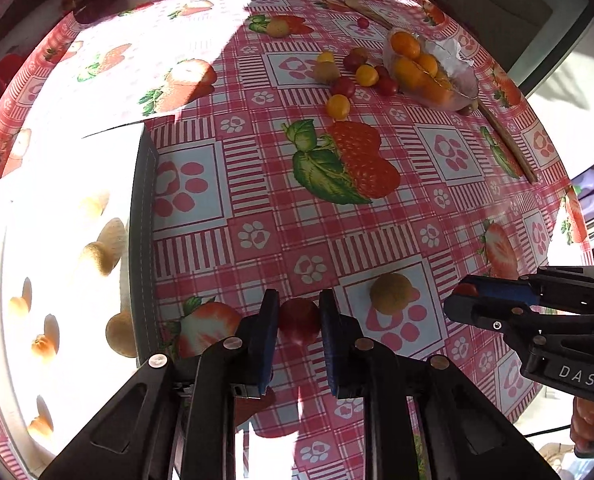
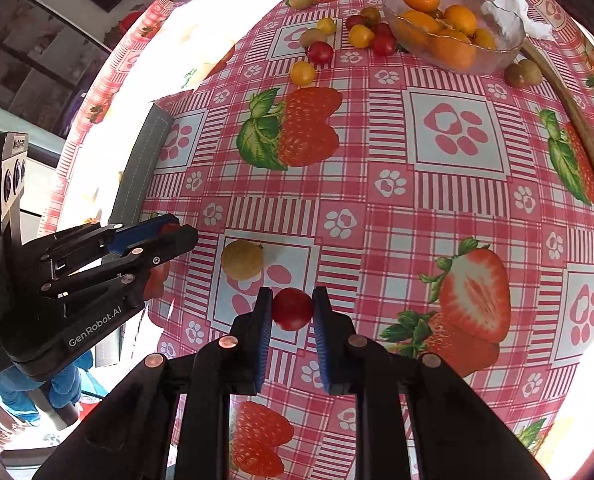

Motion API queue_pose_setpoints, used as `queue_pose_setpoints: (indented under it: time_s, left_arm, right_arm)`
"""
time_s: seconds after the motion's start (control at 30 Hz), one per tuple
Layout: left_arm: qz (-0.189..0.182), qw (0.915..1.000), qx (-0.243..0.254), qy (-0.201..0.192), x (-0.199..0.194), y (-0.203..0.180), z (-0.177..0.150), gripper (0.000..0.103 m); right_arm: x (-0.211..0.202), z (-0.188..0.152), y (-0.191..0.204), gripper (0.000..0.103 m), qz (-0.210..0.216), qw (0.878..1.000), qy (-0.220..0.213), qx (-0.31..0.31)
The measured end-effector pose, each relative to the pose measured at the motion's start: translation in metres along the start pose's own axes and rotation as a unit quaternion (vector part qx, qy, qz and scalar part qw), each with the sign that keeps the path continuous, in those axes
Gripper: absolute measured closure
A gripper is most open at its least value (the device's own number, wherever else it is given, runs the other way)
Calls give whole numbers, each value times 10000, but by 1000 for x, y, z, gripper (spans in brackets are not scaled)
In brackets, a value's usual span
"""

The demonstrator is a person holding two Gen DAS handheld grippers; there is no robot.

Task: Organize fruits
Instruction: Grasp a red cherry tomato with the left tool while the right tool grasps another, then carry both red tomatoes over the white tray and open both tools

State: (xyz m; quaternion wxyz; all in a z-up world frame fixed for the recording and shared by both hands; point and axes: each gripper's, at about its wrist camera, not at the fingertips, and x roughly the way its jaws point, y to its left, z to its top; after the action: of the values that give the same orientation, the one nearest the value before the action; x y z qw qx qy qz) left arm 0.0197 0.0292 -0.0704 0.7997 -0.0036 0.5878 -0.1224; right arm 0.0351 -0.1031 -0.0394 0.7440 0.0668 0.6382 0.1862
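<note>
tray (image 1: 142, 216) interior washed out by glare, fruits inside barely readable, bowl (image 2: 509, 50) contents partly hidden by rim

The left tool (image 1: 299, 320) is being held low over the bench (image 1: 377, 220), its two blue-padded fingers (image 1: 268, 340) being kept upright and pressed against either side of a red tomato (image 1: 299, 320). The right tool (image 2: 292, 309) is being held in the same manner, its pads (image 2: 260, 344) being closed against a second red tomato (image 2: 292, 309). Both tools are being carried side by side, near each other but apart. In the left wrist view the right tool is being seen side-on, with part of the person's hand (image 1: 587, 426) being shown gripping its handle.
</note>
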Motion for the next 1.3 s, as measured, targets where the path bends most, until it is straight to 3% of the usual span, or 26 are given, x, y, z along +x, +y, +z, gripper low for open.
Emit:
queue_pose_setpoints:
  time_s: [0.33, 0.67, 1.07, 1.3]
  left_arm:
    - [87, 9990, -356, -263, -35, 26, -7, 81]
    - [495, 9918, -1015, -595, -71, 85, -28, 81]
    - [1443, 9689, -1921, -597, -79, 177, -54, 81]
    - [1662, 9584, -2274, -458, -60, 211, -56, 81]
  right_arm:
    - [-8, 15, 16, 81, 103, 9998, 59, -148]
    - [-1, 34, 72, 81, 347, 9969, 145, -695]
    - [28, 59, 165, 81, 631, 9857, 343, -1527]
    - [56, 85, 211, 81, 621, 9807, 436, -1804]
